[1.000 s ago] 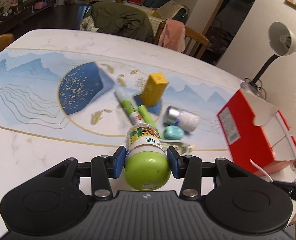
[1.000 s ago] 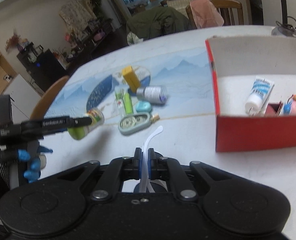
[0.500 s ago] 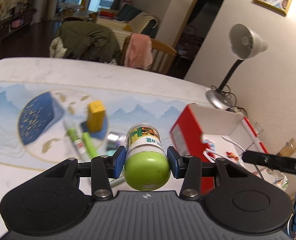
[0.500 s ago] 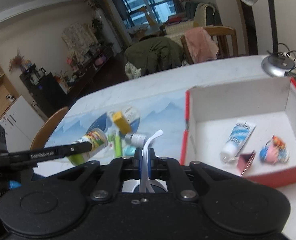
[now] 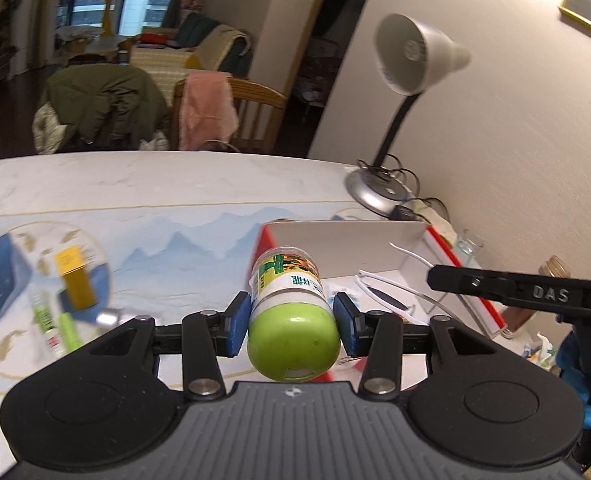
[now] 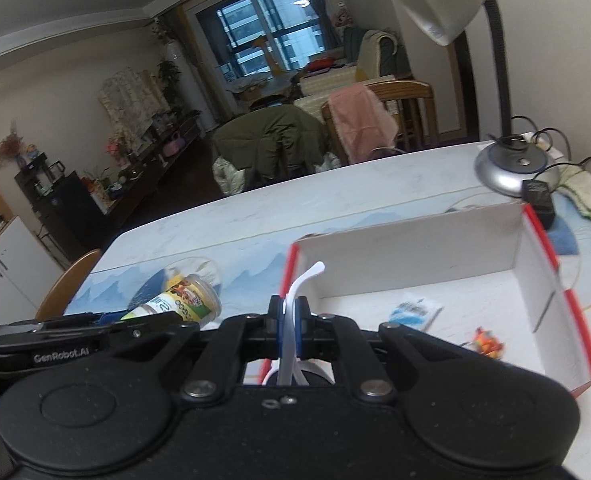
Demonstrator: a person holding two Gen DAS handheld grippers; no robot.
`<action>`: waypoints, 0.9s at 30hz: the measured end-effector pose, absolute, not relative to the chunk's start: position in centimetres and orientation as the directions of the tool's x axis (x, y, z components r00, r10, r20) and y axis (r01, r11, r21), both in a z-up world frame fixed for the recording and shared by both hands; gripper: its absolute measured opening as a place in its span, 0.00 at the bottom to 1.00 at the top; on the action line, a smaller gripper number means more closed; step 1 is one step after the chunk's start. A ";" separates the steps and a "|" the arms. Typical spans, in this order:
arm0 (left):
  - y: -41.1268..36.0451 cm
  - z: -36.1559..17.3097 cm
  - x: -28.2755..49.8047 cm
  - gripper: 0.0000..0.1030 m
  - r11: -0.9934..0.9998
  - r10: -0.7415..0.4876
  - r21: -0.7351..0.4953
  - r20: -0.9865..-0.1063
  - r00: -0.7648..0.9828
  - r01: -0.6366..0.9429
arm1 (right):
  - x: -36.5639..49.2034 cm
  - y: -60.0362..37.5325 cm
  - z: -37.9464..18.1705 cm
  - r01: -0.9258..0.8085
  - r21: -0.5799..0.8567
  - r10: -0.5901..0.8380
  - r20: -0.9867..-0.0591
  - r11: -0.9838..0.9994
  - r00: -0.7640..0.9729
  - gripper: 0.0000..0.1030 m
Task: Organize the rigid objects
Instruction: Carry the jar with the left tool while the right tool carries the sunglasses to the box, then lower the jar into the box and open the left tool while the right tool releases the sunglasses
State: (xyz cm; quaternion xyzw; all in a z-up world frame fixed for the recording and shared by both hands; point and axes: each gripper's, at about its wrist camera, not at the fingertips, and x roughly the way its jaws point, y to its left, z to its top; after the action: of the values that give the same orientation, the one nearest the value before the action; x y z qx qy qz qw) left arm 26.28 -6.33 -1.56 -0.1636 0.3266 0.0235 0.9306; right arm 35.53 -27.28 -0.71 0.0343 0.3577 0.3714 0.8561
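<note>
over near-left corner of red box [image 5: 471, 276], green-capped jar [image 5: 291, 316] being clamped between left gripper [image 5: 291, 322] pads, long axis pointing ahead. white glasses [image 6: 291, 320] being pinched in closed right gripper [image 6: 289, 320], nearer box interior.

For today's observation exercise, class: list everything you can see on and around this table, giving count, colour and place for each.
Jar: one, green cap, in left claw.
Glasses: one, white, in right claw.
Box: one, red and white, right side of the table.
Tube: one, blue-white, inside box.
Small toy: one, multicoloured, inside box.
Yellow box: one, left on mat.
Green tubes: two, beside it.
Lamp: one, silver, far corner.
Left claw: black, blue pads.
Right claw: black, shut.
</note>
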 end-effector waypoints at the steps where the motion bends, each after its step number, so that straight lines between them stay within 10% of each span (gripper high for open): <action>1: -6.9 -1.6 26.8 0.43 0.948 -0.071 -0.287 -0.616 0.784 -0.140 | 35.9 -27.6 -0.7 -0.606 0.320 0.655 -0.588 0.728 0.475 0.05; 27: -15.4 -6.4 39.1 0.43 0.993 -0.056 -0.108 -0.737 0.674 -0.036 | 44.6 -32.2 -5.8 -0.538 0.188 0.504 -0.682 0.822 0.531 0.05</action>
State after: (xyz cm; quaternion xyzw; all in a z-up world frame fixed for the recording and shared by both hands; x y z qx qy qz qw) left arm 39.11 -15.37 -6.45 -0.0568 0.4039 -0.0054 0.9130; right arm 44.60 -32.18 -5.83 -0.0227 0.3819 0.2978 0.8746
